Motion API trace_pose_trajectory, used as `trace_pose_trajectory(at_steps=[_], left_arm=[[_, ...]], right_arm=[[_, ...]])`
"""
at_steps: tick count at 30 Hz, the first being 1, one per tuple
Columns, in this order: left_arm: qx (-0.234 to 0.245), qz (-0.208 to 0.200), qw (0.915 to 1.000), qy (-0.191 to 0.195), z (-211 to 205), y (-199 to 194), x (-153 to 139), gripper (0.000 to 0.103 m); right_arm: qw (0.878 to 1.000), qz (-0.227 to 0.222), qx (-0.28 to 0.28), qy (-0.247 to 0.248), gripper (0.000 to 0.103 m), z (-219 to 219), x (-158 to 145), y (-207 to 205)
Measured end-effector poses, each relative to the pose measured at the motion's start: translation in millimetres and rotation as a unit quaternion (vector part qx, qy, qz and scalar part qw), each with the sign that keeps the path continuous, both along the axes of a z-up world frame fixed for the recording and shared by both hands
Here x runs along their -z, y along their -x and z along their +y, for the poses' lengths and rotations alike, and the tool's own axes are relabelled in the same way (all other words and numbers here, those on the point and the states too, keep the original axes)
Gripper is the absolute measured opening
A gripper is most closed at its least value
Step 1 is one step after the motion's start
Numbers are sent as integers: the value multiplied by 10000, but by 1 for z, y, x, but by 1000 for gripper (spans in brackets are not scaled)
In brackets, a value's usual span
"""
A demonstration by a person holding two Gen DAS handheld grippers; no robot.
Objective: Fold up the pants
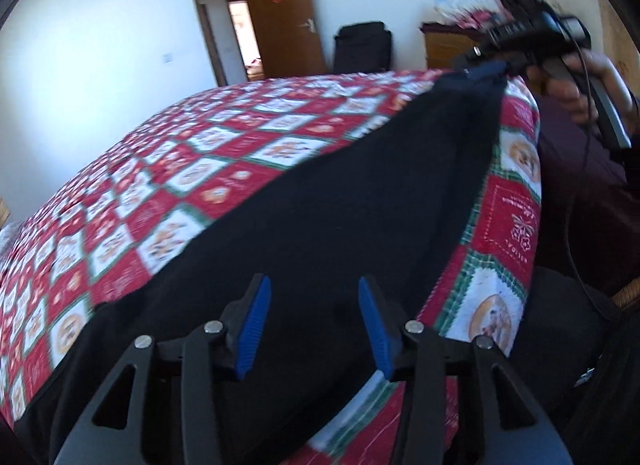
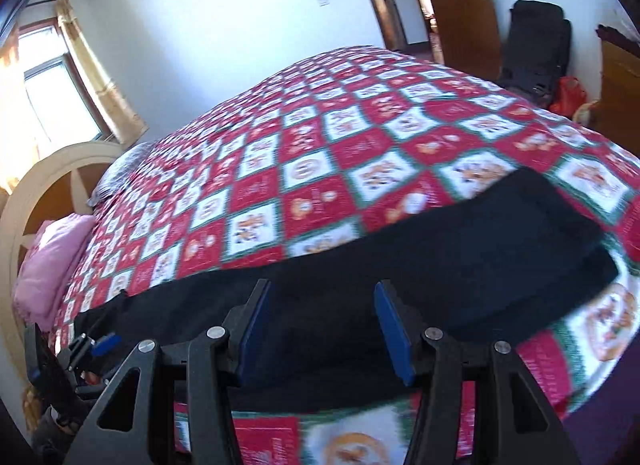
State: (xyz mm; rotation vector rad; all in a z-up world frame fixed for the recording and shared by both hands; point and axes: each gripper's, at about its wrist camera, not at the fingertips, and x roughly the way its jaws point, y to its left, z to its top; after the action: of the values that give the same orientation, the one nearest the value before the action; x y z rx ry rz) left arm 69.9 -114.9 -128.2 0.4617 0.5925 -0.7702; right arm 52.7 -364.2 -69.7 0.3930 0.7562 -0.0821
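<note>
Pants: black, stretched long across my red checked quilt.
Left gripper: spread wide above the cloth.
Right gripper: spread too; at 2 o'clock from my left.

Pants: one pair, black. Hand-held grippers: two, left hand-held gripper and right hand-held gripper. Bed: one, under one red-and-white patchwork quilt. Pillow: one, pink. Door: one, brown. Window: one. Black bag: one.
</note>
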Motion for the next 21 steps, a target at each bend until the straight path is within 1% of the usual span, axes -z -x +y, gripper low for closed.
trace_pose_trajectory(at_steps=[2, 4, 6, 11, 15, 17, 18, 20, 21], left_arm=[[147, 92, 9998, -126, -12, 1, 7, 49], [191, 167, 9995, -204, -19, 3, 11, 49], [205, 241, 9993, -206, -21, 6, 13, 49], [253, 263, 9991, -211, -30, 11, 14, 49], [357, 221, 9990, -136, -31, 18, 10, 49], [310, 212, 9989, -289, -33, 18, 15, 49], [264, 244, 9987, -368, -35, 13, 18, 51], [230, 305, 9989, -267, -34, 9, 20, 50], [204, 331, 9989, -244, -33, 8, 19, 47]], right_arm=[[9997, -100, 232, -68, 55, -18, -1, 7], [9982, -213, 527, -195, 55, -42, -3, 14], [9961, -271, 807, -233, 55, -65, -5, 20], [9912, -251, 1271, -288, 55, -98, -2, 27], [9893, -224, 1393, -359, 55, -106, 3, 29], [9896, -230, 1386, -305, 55, -105, 3, 29], [9898, -232, 1379, -283, 55, -105, 3, 29], [9897, -244, 1384, -264, 55, -105, 3, 28], [9894, -261, 1403, -268, 55, -106, 3, 29]])
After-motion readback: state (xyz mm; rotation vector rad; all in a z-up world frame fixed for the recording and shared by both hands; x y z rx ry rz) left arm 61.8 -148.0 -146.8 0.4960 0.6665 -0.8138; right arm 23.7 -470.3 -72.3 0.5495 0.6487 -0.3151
